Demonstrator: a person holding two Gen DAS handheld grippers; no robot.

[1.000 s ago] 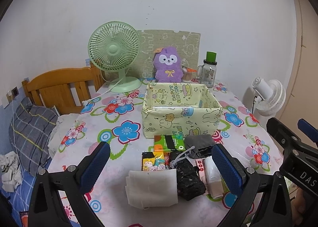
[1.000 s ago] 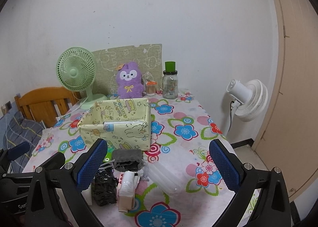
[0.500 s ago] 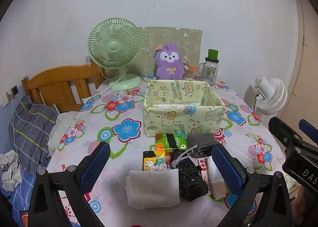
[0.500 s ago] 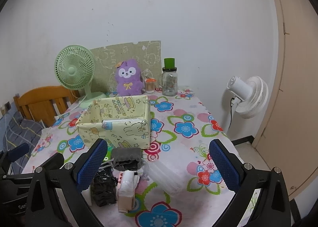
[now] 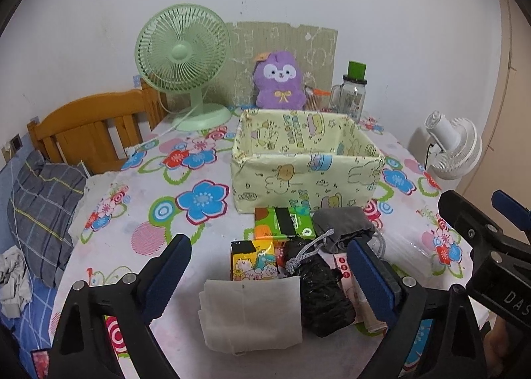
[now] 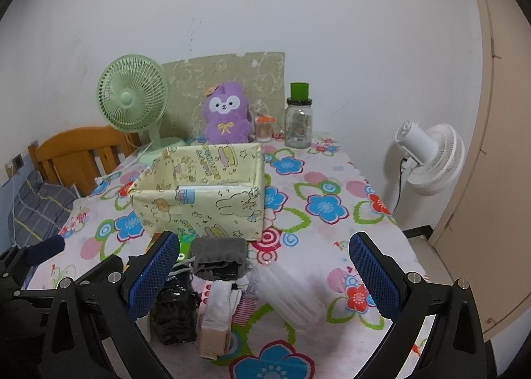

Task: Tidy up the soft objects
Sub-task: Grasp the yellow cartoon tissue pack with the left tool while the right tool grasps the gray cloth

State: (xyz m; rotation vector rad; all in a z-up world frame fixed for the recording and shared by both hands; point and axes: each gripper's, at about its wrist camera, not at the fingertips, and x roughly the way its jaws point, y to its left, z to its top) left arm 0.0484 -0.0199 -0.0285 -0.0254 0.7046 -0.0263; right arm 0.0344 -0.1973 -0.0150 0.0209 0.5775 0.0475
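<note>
Hovering low in the left wrist view, the left hand-held gripper [image 5: 268, 276] is standing wide with nothing pressed between its pads; its jaws have just been closing a little around the pile without touching it. The right hand-held gripper [image 6: 262, 276] is likewise gaping open and empty at the bottom of its own frame.

Between the left pads a folded white cloth [image 5: 252, 312] is lying flat on the table [image 5: 132, 213], with a crinkly black bag [image 5: 323, 296] just beside it to the right. I judge both to be light and limp; pinching the cloth at its folded edge should be keeping it from sagging open. Above them a grey drawstring pouch [image 5: 343, 228] and two glossy tissue packs [image 5: 282, 223] are sitting just in front of the yellow fabric box [image 5: 305, 176] at centre frame; the packs are probably slippery.

Only the right wrist view is showing a clear plastic pack [image 6: 292, 289] and a pale rolled bundle [image 6: 217, 319] plainly; only the left view is showing the cloth whole.
</note>
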